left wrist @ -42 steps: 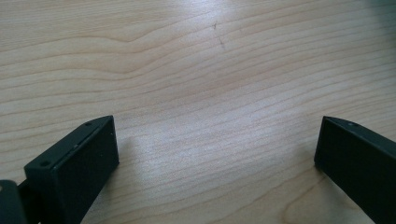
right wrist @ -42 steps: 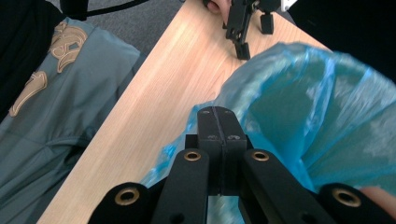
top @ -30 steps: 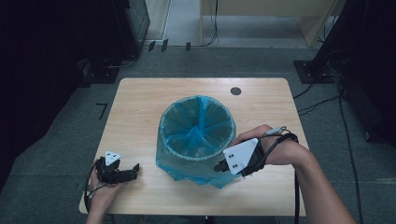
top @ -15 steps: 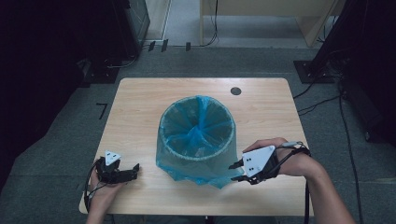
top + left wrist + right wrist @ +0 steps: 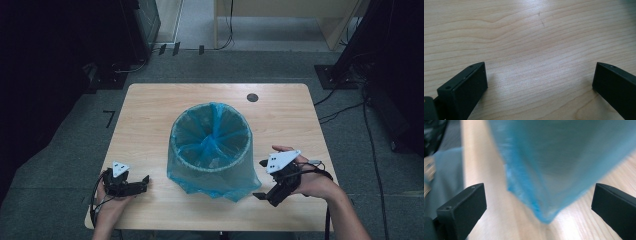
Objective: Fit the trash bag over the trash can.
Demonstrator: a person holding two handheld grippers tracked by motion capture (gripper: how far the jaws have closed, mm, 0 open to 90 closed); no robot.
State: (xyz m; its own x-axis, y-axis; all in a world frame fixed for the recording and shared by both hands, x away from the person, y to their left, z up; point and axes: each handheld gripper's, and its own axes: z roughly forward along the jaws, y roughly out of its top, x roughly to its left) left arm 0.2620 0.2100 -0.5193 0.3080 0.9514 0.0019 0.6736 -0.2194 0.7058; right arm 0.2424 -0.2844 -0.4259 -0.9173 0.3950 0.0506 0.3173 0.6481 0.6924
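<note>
Two hand-held black two-jaw grippers, one bin and one table make up the scene.

Item one: round waste bin lined with a translucent blue plastic bag (image 5: pixel 211 145), standing upright at the middle of the light wooden rectangular table (image 5: pixel 150 107). The bag is folded over the rim and hangs down the outside wall as a loose skirt, its lower edge lying on the tabletop toward the person's side. In the right gripper view the hanging blue plastic (image 5: pixel 554 170) is blurred and comes down to a point just above the wood.

Item two: right gripper (image 5: pixel 261 180), held in the person's right hand (image 5: pixel 312 182) just beside the bin's near right side, low over the table, a grey three-cornered plate on top. Its jaws have just been opening and now stand spread wide; the bag's lower corner lies ahead of them, and neither pad touches it.

Item three: left gripper (image 5: pixel 145 181), held in the person's left hand (image 5: pixel 112 200) at the near left corner of the table, well apart from the bin, pointing toward it. Its jaws are spread wide over bare wood grain (image 5: pixel 536 50), nothing between them.

Item four: small dark round hole (image 5: pixel 252 97) in the tabletop, near the far right corner.
</note>
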